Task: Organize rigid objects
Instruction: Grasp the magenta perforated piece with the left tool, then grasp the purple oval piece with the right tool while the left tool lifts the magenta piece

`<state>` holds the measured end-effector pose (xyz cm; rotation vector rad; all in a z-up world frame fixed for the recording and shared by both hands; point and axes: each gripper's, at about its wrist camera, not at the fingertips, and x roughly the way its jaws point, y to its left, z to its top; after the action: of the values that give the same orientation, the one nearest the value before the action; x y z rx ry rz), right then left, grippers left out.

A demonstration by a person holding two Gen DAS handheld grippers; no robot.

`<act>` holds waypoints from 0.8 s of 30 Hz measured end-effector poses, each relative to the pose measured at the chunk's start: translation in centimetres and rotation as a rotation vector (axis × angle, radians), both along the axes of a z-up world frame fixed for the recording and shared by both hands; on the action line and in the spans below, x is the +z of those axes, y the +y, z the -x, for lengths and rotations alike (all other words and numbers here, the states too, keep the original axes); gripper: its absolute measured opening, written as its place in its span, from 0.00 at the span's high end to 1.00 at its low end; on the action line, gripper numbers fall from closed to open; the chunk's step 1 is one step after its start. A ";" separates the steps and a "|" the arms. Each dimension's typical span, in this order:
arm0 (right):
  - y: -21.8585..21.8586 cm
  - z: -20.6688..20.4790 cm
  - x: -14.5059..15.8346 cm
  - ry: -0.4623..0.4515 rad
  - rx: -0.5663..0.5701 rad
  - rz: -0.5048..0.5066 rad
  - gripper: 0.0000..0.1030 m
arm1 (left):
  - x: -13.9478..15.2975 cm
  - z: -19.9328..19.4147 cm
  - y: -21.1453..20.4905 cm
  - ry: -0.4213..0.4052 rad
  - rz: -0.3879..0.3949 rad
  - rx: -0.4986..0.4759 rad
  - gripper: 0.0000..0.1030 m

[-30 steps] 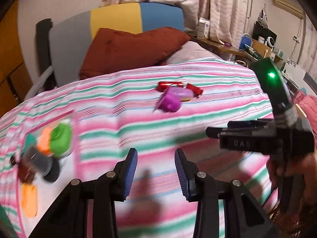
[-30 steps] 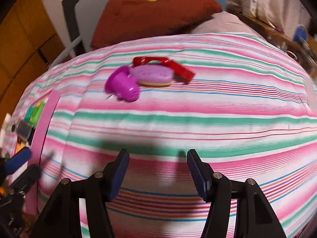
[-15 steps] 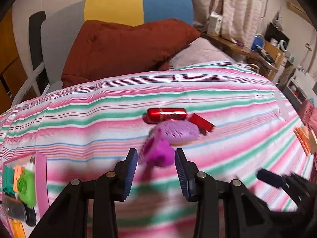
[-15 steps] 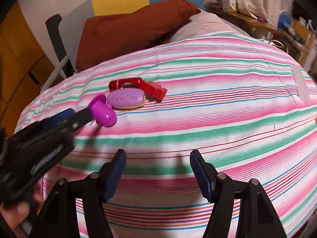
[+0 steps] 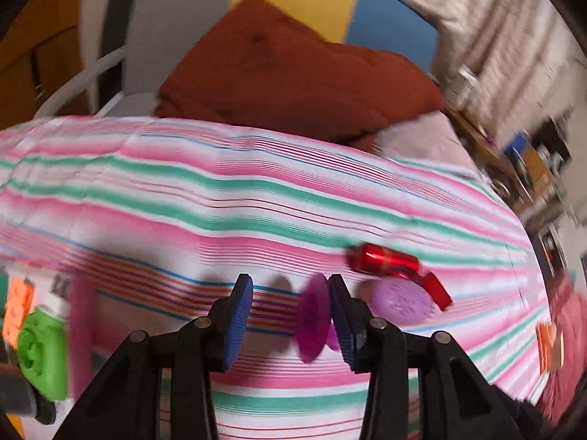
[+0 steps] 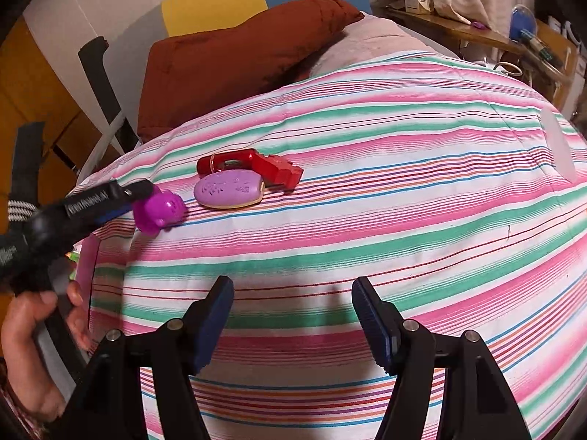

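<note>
The left tongs point(image 5: 290, 315) are standing open, their jaws having just been widening, with the magenta cup-shaped toy point(image 5: 312, 324) lying between them against the right-hand pad on the striped bed point(image 5: 220, 198). Just beside it are lying a lilac oval case point(image 6: 228, 188), its embossed marks too small to read, and a red clip-like piece point(image 6: 256, 165) touching it. The right tongs point(image 6: 291, 319) are hovering open over bare bedspread, nothing between them. White lettering on the left tongs' arm is unreadable.
</note>
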<state>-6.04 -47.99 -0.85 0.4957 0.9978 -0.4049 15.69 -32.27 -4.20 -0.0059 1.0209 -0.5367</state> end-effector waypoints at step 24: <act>-0.1 0.2 0.0 0.004 -0.013 -0.013 0.34 | 0.3 7.8 0.2 -0.232 -0.066 -0.129 0.58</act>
<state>-6.26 -48.07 -0.89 0.5135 1.0025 -0.4112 7.87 -32.04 -3.92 0.1784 0.8148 -0.6058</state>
